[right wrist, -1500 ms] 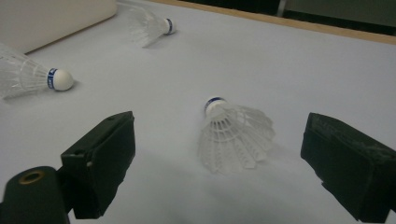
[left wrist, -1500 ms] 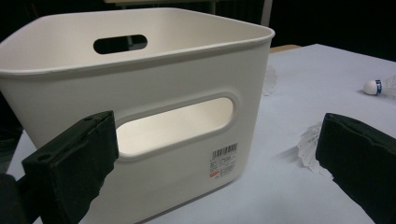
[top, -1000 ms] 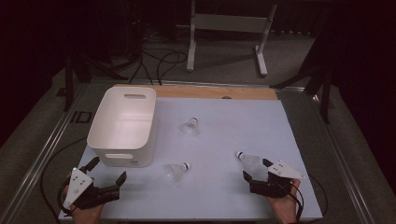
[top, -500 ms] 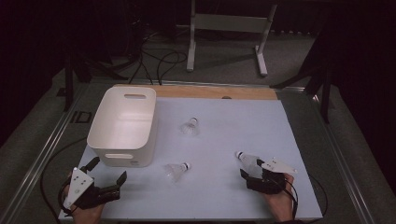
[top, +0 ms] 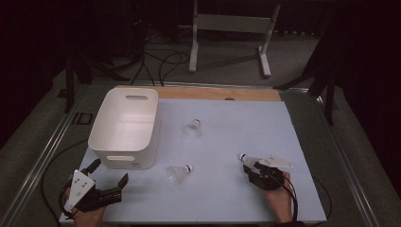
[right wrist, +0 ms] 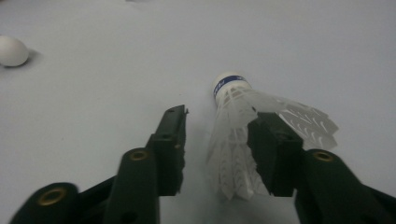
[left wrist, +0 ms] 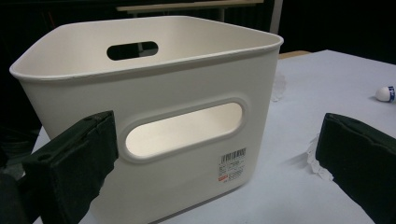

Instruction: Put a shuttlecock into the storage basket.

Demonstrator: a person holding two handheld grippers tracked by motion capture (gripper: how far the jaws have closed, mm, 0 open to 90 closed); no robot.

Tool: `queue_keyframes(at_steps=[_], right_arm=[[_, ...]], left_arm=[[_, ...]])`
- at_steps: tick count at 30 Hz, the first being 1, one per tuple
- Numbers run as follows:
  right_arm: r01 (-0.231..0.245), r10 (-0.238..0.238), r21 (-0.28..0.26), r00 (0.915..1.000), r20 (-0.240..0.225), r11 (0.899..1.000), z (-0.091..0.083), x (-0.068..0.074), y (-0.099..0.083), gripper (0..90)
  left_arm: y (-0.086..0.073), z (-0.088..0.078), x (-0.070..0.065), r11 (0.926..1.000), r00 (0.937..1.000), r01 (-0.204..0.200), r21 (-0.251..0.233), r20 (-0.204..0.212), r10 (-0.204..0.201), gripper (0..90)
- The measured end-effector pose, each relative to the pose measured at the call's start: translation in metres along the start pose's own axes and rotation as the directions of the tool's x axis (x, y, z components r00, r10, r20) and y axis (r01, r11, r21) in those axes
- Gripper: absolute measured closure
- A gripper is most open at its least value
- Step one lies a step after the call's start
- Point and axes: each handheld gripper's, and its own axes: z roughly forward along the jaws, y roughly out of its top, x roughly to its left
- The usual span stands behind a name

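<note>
At the lower left of the high view the left gripper (top: 108,180) rests at the table's near corner, held by a hand, its jaws spread wide with nothing between them. In its own view those jaws frame the white bin (left wrist: 154,112), which stands just ahead, a handle slot and a barcode label on its near wall. In the high view the bin (top: 124,127) sits left of centre on the pale blue mat (top: 236,123). To the right of the bin one shuttlecock (top: 192,128) lies near the middle of the frame, and a second (top: 178,173) lies lower, just right of the bin's near corner. At the lower right the right gripper (top: 250,167) lies low on the mat, and a third shuttlecock (top: 246,158) has its cork poking out toward the upper left. In the right gripper view this shuttlecock (right wrist: 243,126) lies on its side between the jaws, which have just been closing: the right jaw touches the feathers, the left one stands apart from them, so it is not yet pinched.
</note>
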Motion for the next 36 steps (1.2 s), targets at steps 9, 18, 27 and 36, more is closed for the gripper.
queue_keyframes(at_steps=[9,18,27,36], right_arm=[[-0.037,0.038,0.014,0.9992,-0.017,0.999,0.009,-0.005,0.003,69.6],[-0.018,0.018,0.004,0.9998,0.002,1.0,0.008,-0.004,0.006,85.9],[0.014,-0.013,-0.02,0.9999,0.01,1.0,0.002,0.002,0.012,88.7],[0.042,-0.042,-0.03,0.9991,0.006,0.999,-0.004,0.008,0.022,89.4]], left_arm=[[0.0,0.0,0.0,1.0,1.0,0.002,-0.002,-0.003,-0.002,0.0],[0.0,0.001,0.0,1.0,1.0,0.001,0.003,-0.001,-0.001,0.0],[-0.001,0.002,-0.001,1.0,1.0,0.002,0.009,0.002,-0.002,0.0],[-0.001,0.003,-0.002,0.9998,1.0,0.001,0.019,0.003,-0.001,0.2]])
